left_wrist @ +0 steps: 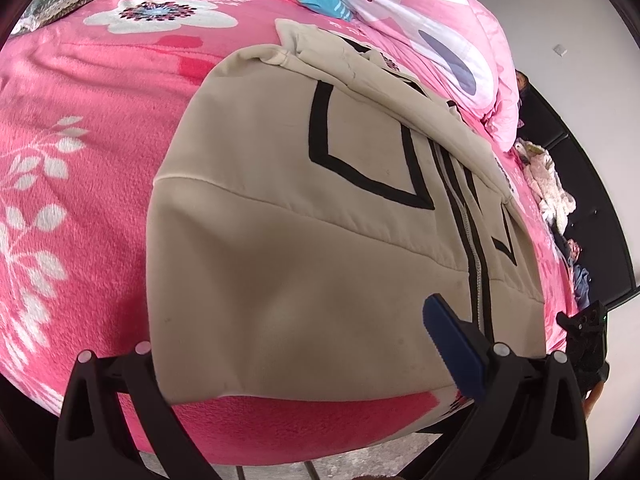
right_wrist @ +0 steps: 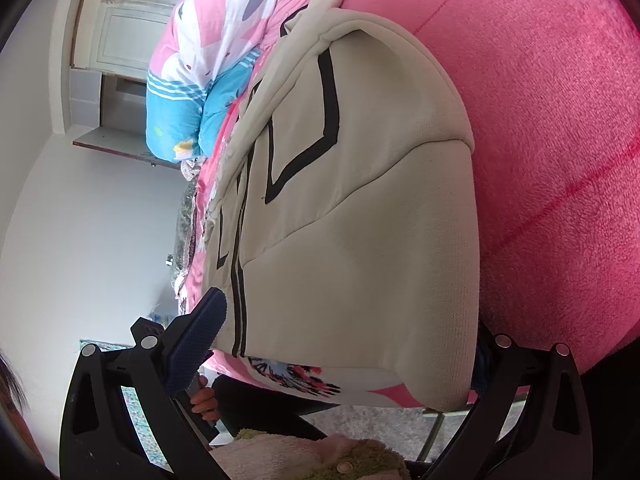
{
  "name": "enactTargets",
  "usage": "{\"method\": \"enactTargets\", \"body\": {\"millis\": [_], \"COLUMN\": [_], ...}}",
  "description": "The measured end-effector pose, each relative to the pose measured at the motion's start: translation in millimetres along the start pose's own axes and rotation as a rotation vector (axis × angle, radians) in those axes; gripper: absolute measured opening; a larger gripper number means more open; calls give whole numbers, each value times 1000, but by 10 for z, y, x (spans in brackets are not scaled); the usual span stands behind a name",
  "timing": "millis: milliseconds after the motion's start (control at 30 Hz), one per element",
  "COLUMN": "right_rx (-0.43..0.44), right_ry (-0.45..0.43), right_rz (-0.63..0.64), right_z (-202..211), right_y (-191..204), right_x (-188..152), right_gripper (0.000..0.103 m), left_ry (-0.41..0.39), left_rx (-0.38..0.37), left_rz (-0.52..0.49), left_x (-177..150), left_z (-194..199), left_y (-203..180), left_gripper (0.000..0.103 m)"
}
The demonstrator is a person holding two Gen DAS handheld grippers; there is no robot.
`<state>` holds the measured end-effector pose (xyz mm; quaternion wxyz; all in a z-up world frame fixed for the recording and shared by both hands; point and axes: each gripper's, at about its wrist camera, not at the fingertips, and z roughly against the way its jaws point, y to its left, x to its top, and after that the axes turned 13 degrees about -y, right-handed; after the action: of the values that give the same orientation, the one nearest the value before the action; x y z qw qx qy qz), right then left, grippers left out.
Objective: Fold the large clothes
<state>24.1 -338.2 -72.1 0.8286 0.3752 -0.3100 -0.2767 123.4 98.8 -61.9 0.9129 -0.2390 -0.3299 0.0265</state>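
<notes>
The beige jacket [left_wrist: 320, 248] lies flat on the pink floral blanket [left_wrist: 80, 160] of the bed, already folded into a compact rectangle, zip and black line pattern facing up. Its near hem reaches the near edge of the bed, and its collar end points to the far side, toward the bunched pink, white and blue quilt [left_wrist: 400, 8].

In the left wrist view the left claw [left_wrist: 304, 364] sits at the near hem with its fingers wide apart, one blue pad [left_wrist: 452, 348] lying over the cloth just beside the zip, the other finger off the jacket's left edge; nothing is pinched. In the right wrist view the right claw [right_wrist: 348, 356] also stands spread, straddling the near end of the jacket, its blue pad [right_wrist: 196, 344] next to the zip and its other finger hidden behind the jacket's right corner. A hand [right_wrist: 206, 400] shows below that pad.

My reading is that the sides are folded in and the step in hand is taking up the near hem for the last fold. The next move would call for each claw to close on a near corner through all layers, then lift and carry the hem toward the collar, keeping both corners level so the layers do not slide apart.

A pale fluffy garment [right_wrist: 304, 456] waits at the near bottom of the right view.
</notes>
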Motion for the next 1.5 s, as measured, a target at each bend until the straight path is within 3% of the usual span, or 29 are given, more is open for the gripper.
{"method": "enactTargets", "body": {"millis": [433,733,933,1067,1233,1433,1500], "right_rx": [-10,76,128,116,97,80,68], "right_ry": [-3,-31,-25,5,20,14,15], "right_rz": [21,-49,-109,-92,-54,-41,-5], "right_z": [-23,9,40,38,14,39,83], "right_y": [22,-127,-211,-160,-78,-29,35], "right_x": [-20,-10,34,73,95,81,69], "right_gripper": [96,96,96,96,97,96,96], "left_ry": [4,-21,-59,-63,-73,-96,-115], "left_rx": [-4,-49,-53,-90,-80,-47,-60], "left_rz": [3,34,-12,-22,-51,-23,-18], "left_x": [12,-21,-76,-64,-91,-92,-69], "left_z": [10,71,146,255,421,442,499], "left_y": [21,101,53,63,109,195,191], "left_gripper": [98,98,98,98,98,86,78]}}
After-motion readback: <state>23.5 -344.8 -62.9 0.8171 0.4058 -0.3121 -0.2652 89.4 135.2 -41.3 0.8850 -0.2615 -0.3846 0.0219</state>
